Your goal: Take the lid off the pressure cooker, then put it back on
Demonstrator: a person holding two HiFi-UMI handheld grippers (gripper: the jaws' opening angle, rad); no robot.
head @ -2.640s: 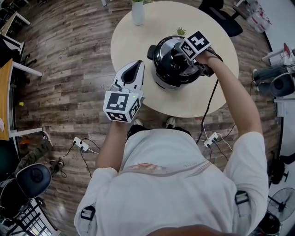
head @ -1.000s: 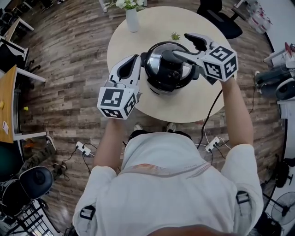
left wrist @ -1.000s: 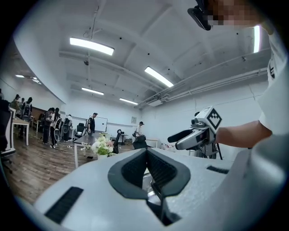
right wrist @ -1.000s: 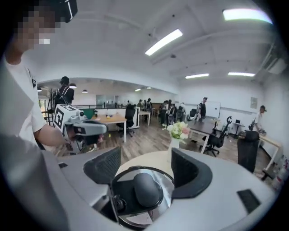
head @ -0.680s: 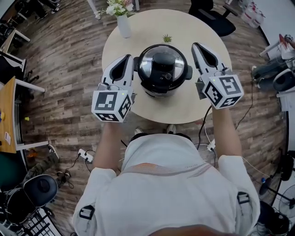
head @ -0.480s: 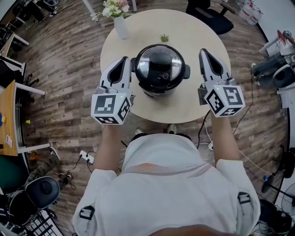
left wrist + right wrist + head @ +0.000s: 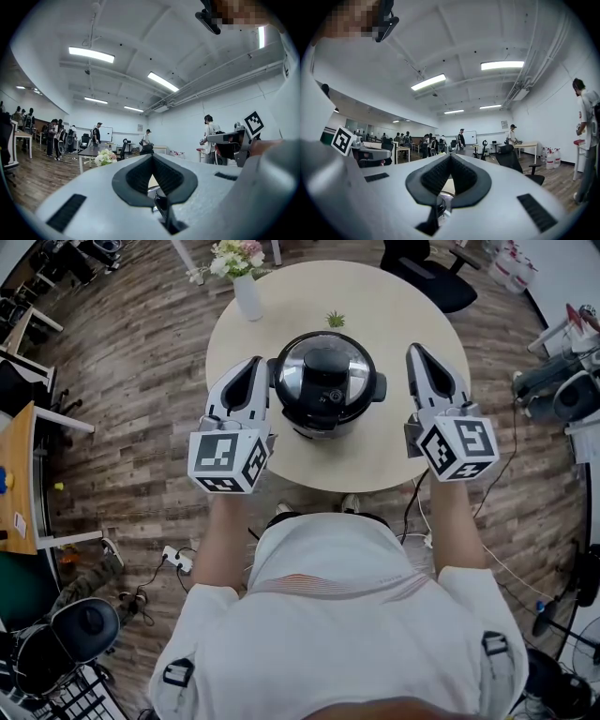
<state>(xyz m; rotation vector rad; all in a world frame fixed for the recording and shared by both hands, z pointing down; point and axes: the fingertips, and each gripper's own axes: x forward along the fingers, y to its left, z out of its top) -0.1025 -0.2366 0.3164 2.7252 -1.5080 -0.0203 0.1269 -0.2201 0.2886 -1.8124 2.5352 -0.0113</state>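
Two tools: the left tool (image 7: 257, 364) and the right tool (image 7: 416, 352), both closed tight, holding nothing. One pressure cooker (image 7: 326, 390) sits between them (lid (image 7: 323, 367) on) on the round bench (image 7: 375, 451). In the gripper views the closed jaws hide nearly all of it. Behind stand one flower vase (image 7: 247, 294) and one tiny plant (image 7: 335, 319).

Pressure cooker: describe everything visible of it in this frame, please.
The pressure cooker is a round black pot with stub handles on both sides. It stands upright near the middle of the pale round table. Its lid is on; it looks like shiny metal with a black central handle. The left gripper and right gripper, both shut, flank it, and neither holds it.
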